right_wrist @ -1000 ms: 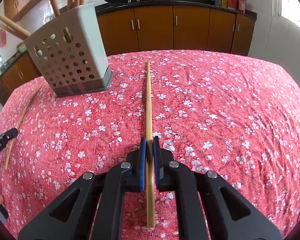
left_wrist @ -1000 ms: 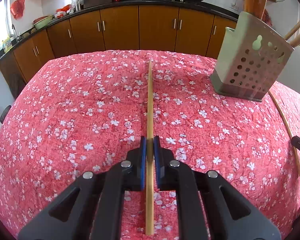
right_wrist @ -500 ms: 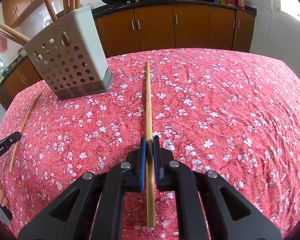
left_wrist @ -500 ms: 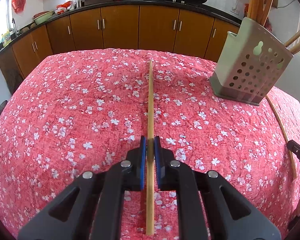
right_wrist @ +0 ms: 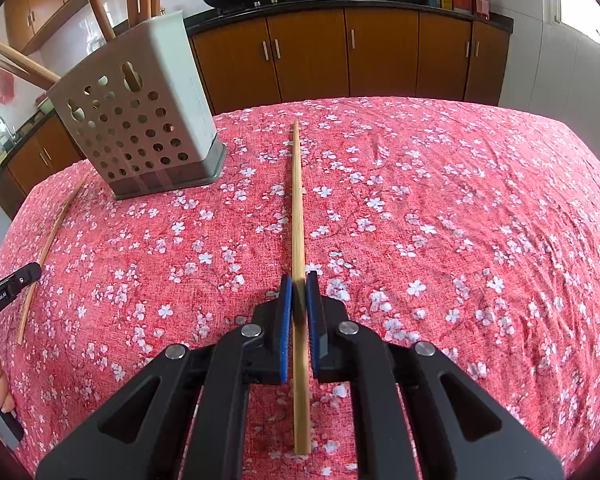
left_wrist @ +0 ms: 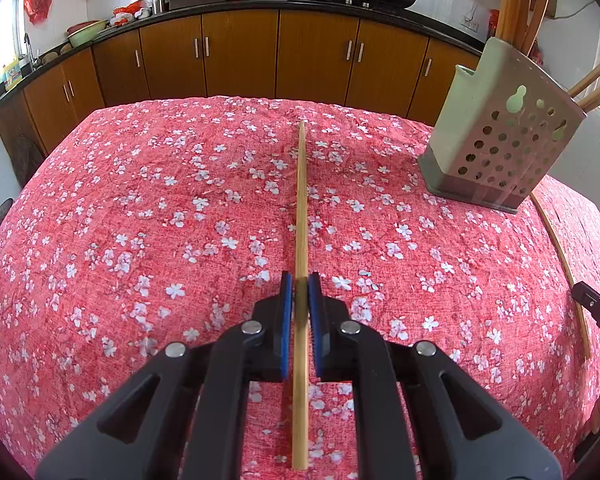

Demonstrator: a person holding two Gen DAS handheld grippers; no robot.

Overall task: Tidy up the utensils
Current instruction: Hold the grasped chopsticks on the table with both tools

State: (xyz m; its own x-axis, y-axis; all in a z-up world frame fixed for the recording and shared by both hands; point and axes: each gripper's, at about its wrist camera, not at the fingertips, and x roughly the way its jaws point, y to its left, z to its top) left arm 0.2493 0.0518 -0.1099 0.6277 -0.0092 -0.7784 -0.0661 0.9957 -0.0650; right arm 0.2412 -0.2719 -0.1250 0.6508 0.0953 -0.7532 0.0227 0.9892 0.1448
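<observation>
From the left wrist view, we see our left gripper (left_wrist: 300, 294) with its blue pads (left_wrist: 286, 312) squeezed tight on a long bamboo chopstick (left_wrist: 301, 208). The stick points straight ahead over the red flowered tablecloth (left_wrist: 160, 220). The gray utensil holder (left_wrist: 496, 148) with round holes stands ahead and to the right of this stick, well apart from it. Wooden handles (left_wrist: 516, 0) poke up out of the holder. Just right of the holder another chopstick (left_wrist: 564, 268) shows over the cloth, and the black tip of the right gripper (left_wrist: 596, 310) is near its close end.

From the right wrist view, we see our right gripper (right_wrist: 299, 292) pinched shut on a chopstick (right_wrist: 297, 208) too. It points straight ahead. The holder (right_wrist: 140, 120) stands ahead and to the left of this stick, close but not touching. Left of the holder, the other thin stick (right_wrist: 52, 236) shows at the edge of the cloth (right_wrist: 460, 220), with the left gripper (right_wrist: 8, 292) beside it; we cannot tell from here how it grips. Brown kitchen cabinets (right_wrist: 340, 60) stand behind the holder.
</observation>
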